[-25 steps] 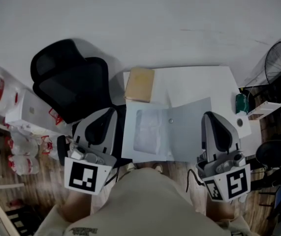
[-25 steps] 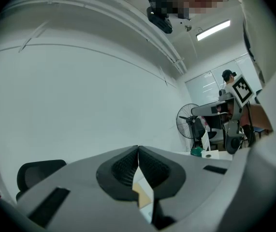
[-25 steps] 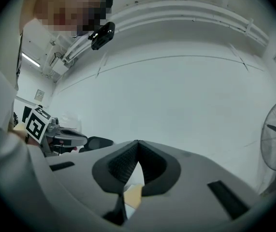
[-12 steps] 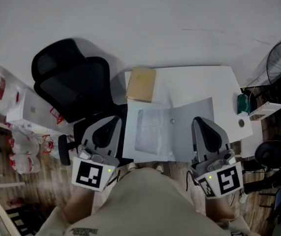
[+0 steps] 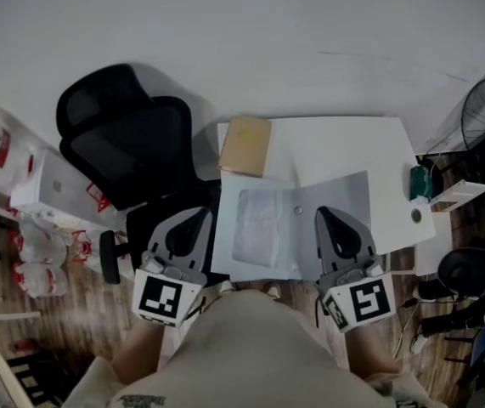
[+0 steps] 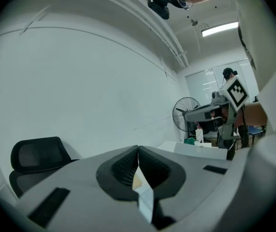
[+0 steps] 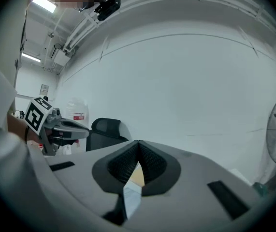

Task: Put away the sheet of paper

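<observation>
Showing both grippers low in the frame, jaws pressed together on nothing: left gripper [image 5: 200,213] just off the table's [image 5: 335,143] left edge, right gripper [image 5: 322,214] over the open grey folder [image 5: 344,195]. Between them, the sheet of paper [image 5: 257,226] lies on the folder's left half.

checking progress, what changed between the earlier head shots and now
Both grippers moved in toward the grey folder: the right gripper slid left and is now over its right part; the left gripper edged right, beside its left edge. Nothing was taken or released; both stay shut. The grey folder, brown pad and chair are unmoved.
</observation>
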### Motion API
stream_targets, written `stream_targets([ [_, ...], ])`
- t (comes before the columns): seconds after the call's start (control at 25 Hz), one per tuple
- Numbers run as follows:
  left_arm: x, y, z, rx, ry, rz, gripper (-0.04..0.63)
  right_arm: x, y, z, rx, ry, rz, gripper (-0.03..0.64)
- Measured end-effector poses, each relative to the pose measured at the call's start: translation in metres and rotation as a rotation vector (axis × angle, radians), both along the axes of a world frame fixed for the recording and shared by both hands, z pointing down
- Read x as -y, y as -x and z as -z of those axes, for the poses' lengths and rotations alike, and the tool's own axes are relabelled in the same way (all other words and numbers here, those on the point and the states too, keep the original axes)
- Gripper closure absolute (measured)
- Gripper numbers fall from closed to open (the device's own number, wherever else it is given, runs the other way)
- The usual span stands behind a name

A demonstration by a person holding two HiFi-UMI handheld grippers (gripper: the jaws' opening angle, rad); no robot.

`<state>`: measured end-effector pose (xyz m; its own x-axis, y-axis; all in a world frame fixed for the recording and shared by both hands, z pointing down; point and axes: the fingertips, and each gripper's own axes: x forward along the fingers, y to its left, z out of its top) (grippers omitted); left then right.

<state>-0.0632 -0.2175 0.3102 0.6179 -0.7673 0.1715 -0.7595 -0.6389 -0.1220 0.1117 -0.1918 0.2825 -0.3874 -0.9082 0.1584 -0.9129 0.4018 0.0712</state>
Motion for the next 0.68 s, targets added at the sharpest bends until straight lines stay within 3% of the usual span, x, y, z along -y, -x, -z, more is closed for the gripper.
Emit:
stream_targets([
  [0.68, 0.008, 0.001, 0.0, 0.015, 0.004, -0.011, 0.575, 0.007, 0.002, -0.027, -0.029, 0.13, -0.005, 0.595],
])
